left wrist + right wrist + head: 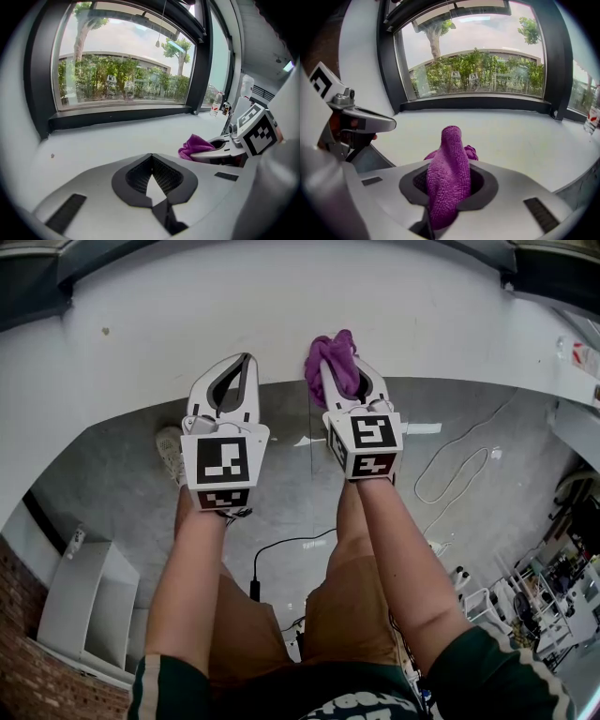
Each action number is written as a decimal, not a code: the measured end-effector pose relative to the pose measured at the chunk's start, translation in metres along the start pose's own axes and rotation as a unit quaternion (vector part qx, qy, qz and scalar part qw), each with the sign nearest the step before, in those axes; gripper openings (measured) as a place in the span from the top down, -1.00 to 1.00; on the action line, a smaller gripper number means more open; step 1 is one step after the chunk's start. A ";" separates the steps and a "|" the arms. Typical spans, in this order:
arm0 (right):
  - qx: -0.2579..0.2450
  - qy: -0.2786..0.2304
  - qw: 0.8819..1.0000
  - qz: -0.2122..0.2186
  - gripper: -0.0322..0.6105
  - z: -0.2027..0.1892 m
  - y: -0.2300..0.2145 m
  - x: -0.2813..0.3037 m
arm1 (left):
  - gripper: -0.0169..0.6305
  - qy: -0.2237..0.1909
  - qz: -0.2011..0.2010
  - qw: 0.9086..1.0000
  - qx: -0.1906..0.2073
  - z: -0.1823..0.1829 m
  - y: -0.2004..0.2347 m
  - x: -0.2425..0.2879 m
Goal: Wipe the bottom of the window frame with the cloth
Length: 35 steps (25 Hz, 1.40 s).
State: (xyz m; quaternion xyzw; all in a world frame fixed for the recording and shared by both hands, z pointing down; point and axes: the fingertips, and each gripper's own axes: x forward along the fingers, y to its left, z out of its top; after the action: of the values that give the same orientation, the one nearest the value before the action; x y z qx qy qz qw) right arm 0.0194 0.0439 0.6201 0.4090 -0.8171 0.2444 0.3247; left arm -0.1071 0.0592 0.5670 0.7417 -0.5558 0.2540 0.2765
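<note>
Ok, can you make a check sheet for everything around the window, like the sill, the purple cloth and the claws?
Surface: white sill, one small speck on it.
Job's things: purple cloth held in the right claw; dark bottom of the window frame lies beyond it, untouched.
Clutter: what looks like a bottle at the sill's far right end.
Grippers: left claw shut and empty; right claw shut on the purple cloth.
Cables: white cable and black cable on the floor below.
Surroundings: trees outdoors; brick wall beside a white cabinet.
</note>
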 end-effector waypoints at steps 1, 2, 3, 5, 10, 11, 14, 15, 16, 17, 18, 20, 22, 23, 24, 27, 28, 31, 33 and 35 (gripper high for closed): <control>-0.002 0.001 1.000 0.003 0.63 0.001 0.006 0.002 | 0.92 0.000 0.002 1.000 -0.002 -0.001 0.003 -0.002; -0.006 0.002 1.000 0.006 0.63 0.003 0.012 0.004 | 0.92 0.000 0.004 1.000 -0.003 -0.002 0.007 -0.004; -0.010 0.002 1.000 0.010 0.63 0.004 0.019 0.006 | 0.92 -0.001 0.007 1.000 -0.003 -0.003 0.010 -0.005; -0.021 0.003 1.000 0.021 0.63 0.007 0.033 0.011 | 0.92 0.000 0.011 1.000 -0.003 -0.005 0.017 -0.008; -0.044 0.003 0.998 0.040 0.63 0.012 0.064 0.020 | 0.92 0.001 0.025 1.000 -0.013 -0.014 0.034 -0.018; -0.047 0.003 0.998 0.041 0.63 0.013 0.069 0.021 | 0.92 0.001 0.027 1.000 -0.015 -0.017 0.037 -0.020; -0.053 0.005 0.998 0.043 0.63 0.015 0.080 0.025 | 0.92 0.003 0.033 0.999 -0.021 -0.025 0.046 -0.027; -0.055 0.007 0.997 0.044 0.63 0.015 0.083 0.026 | 0.92 0.003 0.035 0.999 -0.024 -0.027 0.049 -0.029; -0.058 0.009 0.997 0.047 0.63 0.016 0.088 0.028 | 0.92 0.003 0.038 0.999 -0.027 -0.029 0.052 -0.032; -0.063 0.010 0.997 0.052 0.63 0.017 0.093 0.030 | 0.92 0.002 0.041 0.999 -0.031 -0.031 0.056 -0.035; -0.069 0.012 0.996 0.058 0.63 0.018 0.101 0.032 | 0.92 0.001 0.044 0.998 -0.034 -0.032 0.060 -0.038; -0.081 0.014 0.995 0.062 0.63 0.021 0.114 0.036 | 0.92 0.000 0.050 0.998 -0.040 -0.035 0.068 -0.044; -0.084 0.017 0.995 0.057 0.63 0.023 0.123 0.039 | 0.92 -0.001 0.055 0.997 -0.044 -0.038 0.077 -0.050; -0.083 0.017 0.995 0.055 0.63 0.024 0.127 0.041 | 0.92 -0.002 0.058 0.997 -0.046 -0.039 0.082 -0.053; -0.084 0.018 0.995 0.053 0.63 0.025 0.130 0.042 | 0.92 -0.002 0.061 0.997 -0.047 -0.041 0.087 -0.057; -0.094 0.020 0.994 0.050 0.63 0.028 0.141 0.047 | 0.92 -0.002 0.072 0.996 -0.054 -0.046 0.103 -0.066; -0.097 0.020 0.994 0.048 0.63 0.029 0.145 0.048 | 0.92 -0.003 0.074 0.996 -0.056 -0.047 0.107 -0.068; -0.103 0.021 0.993 0.044 0.63 0.032 0.157 0.054 | 0.92 -0.005 0.082 0.995 -0.062 -0.053 0.120 -0.077; -0.106 0.023 0.993 0.049 0.63 0.034 0.168 0.058 | 0.92 -0.005 0.089 0.994 -0.067 -0.056 0.128 -0.083; -0.110 0.023 0.992 0.056 0.63 0.036 0.183 0.062 | 0.92 -0.006 0.095 0.993 -0.072 -0.059 0.135 -0.089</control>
State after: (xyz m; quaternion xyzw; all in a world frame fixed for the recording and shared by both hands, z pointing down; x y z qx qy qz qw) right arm -0.1718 0.0876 0.6168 0.3183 -0.8528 0.1802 0.3727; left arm -0.2642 0.1301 0.5655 0.6652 -0.6423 0.2342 0.3003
